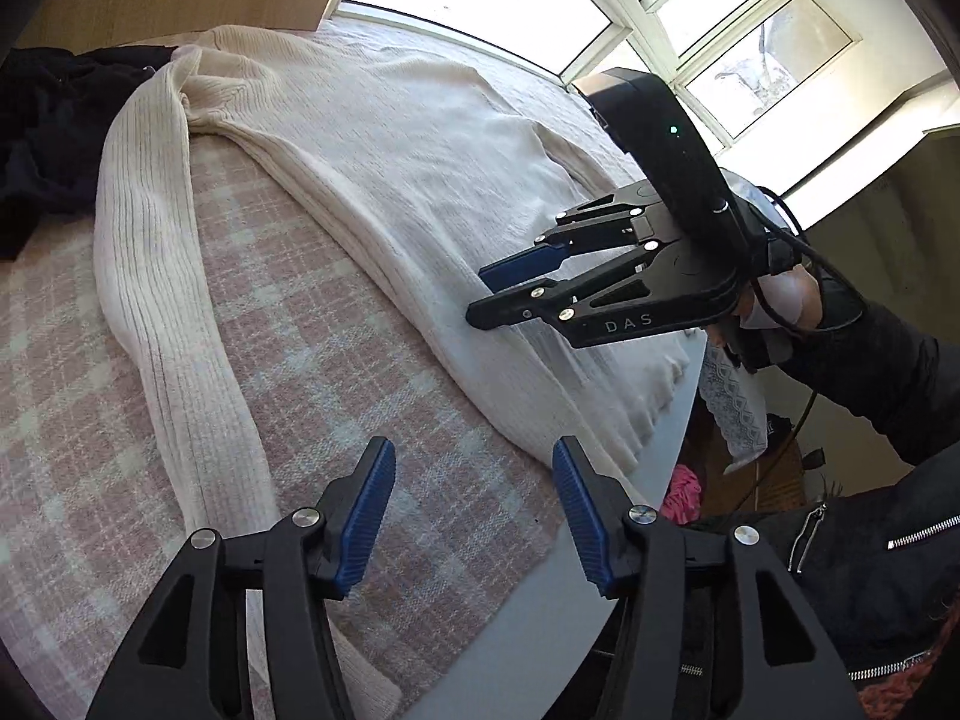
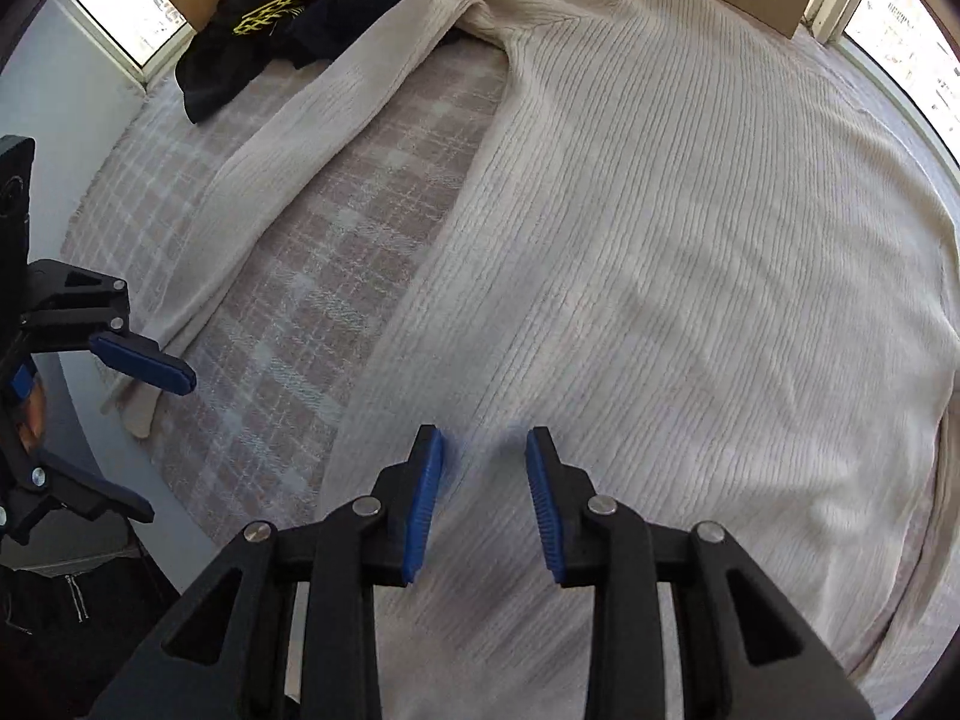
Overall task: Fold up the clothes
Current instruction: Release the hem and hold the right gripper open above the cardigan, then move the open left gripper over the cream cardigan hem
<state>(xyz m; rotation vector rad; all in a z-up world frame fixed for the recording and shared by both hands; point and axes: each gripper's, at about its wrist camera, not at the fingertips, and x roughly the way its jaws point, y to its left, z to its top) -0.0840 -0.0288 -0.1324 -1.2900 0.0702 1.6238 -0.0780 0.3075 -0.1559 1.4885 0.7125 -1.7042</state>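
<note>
Hovering with jaws apart, the left gripper (image 1: 474,510) is holding nothing, its blue pads (image 1: 369,516) sitting over the checked blanket (image 1: 336,360) at the lower middle of the left wrist view. The right gripper (image 2: 483,498) is also standing parted and empty, hanging just above the cream sweater (image 2: 660,240) at the lower middle of its own view; whether its tips are touching the knit cannot be told.

The sweater is lying spread flat across the blanket, filling the centre and right of the right wrist view. One sleeve (image 1: 156,276) is trailing loose down the left of the left wrist view, apart from the body, with bare blanket showing between them. The other sleeve is running along the far edge at centre right, its end hidden behind the right gripper.

Judging progress: no fold is showing on the body, and the near sleeve is lying out. The sweater is reading as laid out flat, with the folding left to do.

Counting: two grippers, one cream sweater, one checked blanket, one dark bundle of clothes (image 2: 258,18) at the upper left, its number of garments not clear.
</note>
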